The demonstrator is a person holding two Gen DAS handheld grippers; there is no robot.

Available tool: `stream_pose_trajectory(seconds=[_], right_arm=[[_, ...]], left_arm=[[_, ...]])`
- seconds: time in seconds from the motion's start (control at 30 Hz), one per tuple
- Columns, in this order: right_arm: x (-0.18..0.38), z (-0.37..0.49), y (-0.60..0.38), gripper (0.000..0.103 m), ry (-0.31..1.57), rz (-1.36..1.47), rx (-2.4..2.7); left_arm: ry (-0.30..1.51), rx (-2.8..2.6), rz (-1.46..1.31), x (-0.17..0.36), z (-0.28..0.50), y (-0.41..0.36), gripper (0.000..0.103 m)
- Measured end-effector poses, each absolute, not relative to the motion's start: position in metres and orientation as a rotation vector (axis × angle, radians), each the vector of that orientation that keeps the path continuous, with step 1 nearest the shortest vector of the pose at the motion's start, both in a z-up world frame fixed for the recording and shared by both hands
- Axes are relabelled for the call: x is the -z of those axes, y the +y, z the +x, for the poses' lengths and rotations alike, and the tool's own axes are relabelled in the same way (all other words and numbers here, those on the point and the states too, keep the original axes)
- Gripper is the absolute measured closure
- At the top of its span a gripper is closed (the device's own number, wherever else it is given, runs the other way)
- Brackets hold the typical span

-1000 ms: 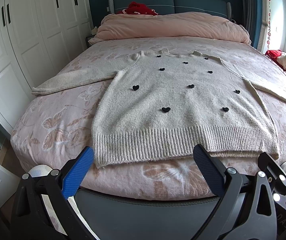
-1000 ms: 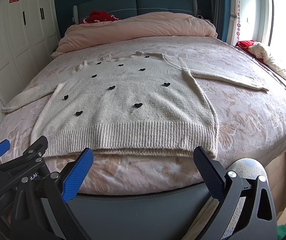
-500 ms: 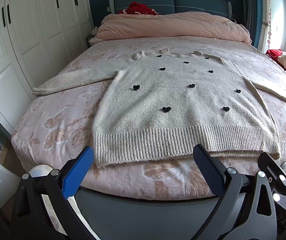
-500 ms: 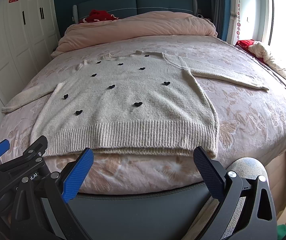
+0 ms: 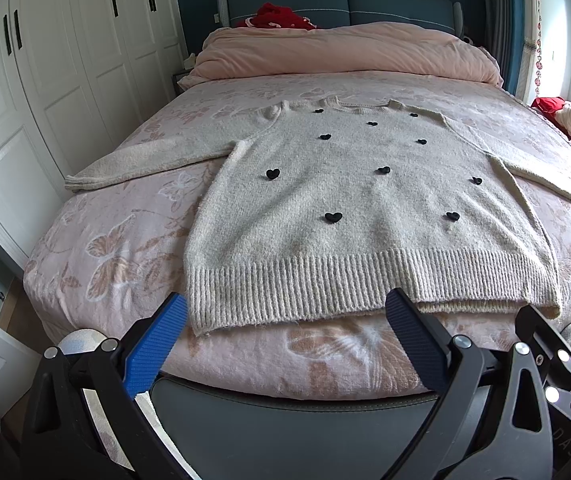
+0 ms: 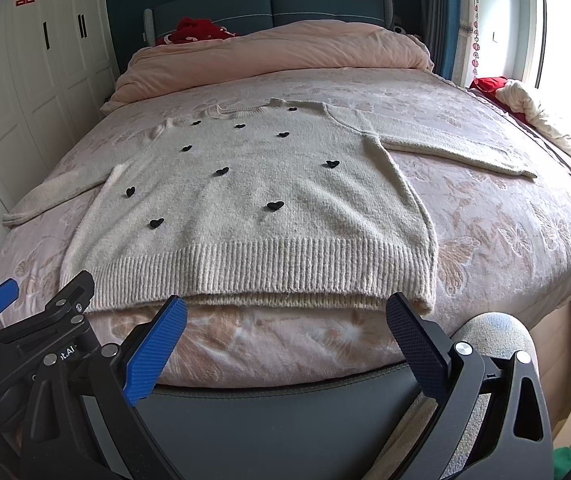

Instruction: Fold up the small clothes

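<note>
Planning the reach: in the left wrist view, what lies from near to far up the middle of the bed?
Left tool → sweater → pink duvet → red garment → headboard.

Pink quilt [image 5: 341, 54] bunched along the bed's [image 5: 117, 240] head edge, red cloth [image 5: 275, 16] behind it, white wardrobe [image 5: 57, 64] flanking the left edge.

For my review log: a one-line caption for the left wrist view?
Open left gripper faces a cream heart-dotted sweater spread flat on the bed.
</note>
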State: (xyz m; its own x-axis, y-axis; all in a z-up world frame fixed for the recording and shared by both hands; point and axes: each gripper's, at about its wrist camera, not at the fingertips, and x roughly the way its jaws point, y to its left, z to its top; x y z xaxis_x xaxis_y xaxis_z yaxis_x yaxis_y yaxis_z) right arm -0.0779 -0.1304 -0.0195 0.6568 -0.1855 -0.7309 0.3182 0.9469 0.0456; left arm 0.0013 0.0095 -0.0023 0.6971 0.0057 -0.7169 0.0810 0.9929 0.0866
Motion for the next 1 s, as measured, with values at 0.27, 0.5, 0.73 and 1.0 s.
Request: stream_pose_trajectory(seconds=[0.27,0.5,0.73,1.0], right_arm=[[0.020,-0.078,-0.131,0.005,0.807,0.176,0.287],[0.021,-0.073,-0.130,0.005,0.807,0.164,0.254],[0.013,-0.051,-0.154,0.005,0.788,0.140,0.258],[0.021,-0.004,-0.232,0.005,0.824,0.211,0.348]], left_arm=[[0.799,0.042,0.116,0.002,0.001,0.009,0.006],[0.813,0.044,0.138,0.005,0.010,0.005,0.006],[0.885,0.042,0.102,0.005,0.047,-0.003,0.005],[0.894,0.037,0.138,0.002,0.082,-0.026,0.005]])
